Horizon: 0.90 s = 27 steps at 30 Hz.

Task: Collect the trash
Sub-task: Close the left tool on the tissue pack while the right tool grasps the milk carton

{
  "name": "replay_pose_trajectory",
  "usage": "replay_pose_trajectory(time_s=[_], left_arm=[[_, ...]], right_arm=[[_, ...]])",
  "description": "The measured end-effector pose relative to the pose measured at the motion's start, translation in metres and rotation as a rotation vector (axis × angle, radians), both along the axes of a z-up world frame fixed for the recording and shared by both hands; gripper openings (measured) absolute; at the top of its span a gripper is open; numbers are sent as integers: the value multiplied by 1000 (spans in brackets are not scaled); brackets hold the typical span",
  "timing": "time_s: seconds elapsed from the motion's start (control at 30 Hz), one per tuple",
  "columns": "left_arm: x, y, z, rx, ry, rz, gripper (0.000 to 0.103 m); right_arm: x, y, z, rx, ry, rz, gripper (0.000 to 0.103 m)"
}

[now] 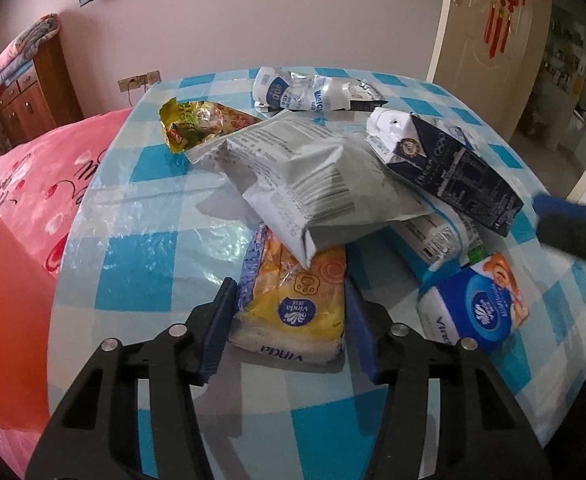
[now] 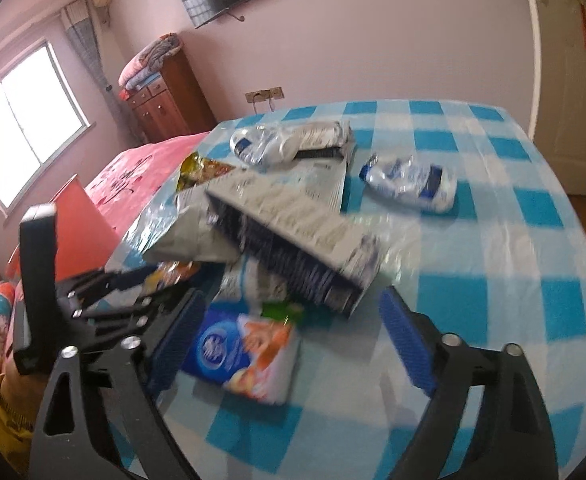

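My left gripper (image 1: 289, 285) is shut on a yellow tissue pack (image 1: 293, 312), one blue pad against each long side. A grey snack bag (image 1: 313, 184) lies across the pack's far end. A dark blue milk carton (image 1: 453, 168) leans on the pile to the right. In the right wrist view my right gripper (image 2: 293, 300) stands open above a blue tissue pack (image 2: 241, 356), which lies flat nearer its left finger, untouched. The carton (image 2: 293, 232) lies just beyond the fingertips. The left gripper's body (image 2: 93, 304) shows at the left of that view.
The round table has a blue-and-white checked cloth (image 1: 141, 240). On it also lie a yellow-green wrapper (image 1: 201, 124) and crushed white pouches (image 1: 305, 92), (image 2: 409, 184). A pink bed (image 1: 33, 184) lies left of the table, a wooden cabinet (image 1: 33, 92) behind it, a door (image 1: 489, 20) at right.
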State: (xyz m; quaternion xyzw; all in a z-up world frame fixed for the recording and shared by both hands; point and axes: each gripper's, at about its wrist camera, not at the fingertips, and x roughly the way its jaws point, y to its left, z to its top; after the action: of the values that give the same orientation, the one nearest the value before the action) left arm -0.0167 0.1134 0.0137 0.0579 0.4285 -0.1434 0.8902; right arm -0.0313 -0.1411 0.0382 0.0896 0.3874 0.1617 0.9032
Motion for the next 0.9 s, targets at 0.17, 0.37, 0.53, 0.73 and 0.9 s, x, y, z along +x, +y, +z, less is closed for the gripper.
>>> replay_pose_trajectory(time_s=[0.17, 0.37, 0.53, 0.73, 0.9], left_arm=[[-12, 3, 1, -33, 16, -2, 54], [-14, 5, 2, -45, 34, -6, 57], [-11, 0, 0, -18, 28, -14, 71], [-8, -7, -2, 19, 5, -20, 75], [-7, -5, -1, 40, -11, 11, 58]], right_arm=[[34, -5, 2, -16, 8, 58, 95], [62, 15, -5, -68, 20, 221, 95], [82, 19, -10, -72, 44, 304, 95], [91, 24, -30, -81, 103, 374, 95], [81, 19, -30, -18, 100, 379, 95]])
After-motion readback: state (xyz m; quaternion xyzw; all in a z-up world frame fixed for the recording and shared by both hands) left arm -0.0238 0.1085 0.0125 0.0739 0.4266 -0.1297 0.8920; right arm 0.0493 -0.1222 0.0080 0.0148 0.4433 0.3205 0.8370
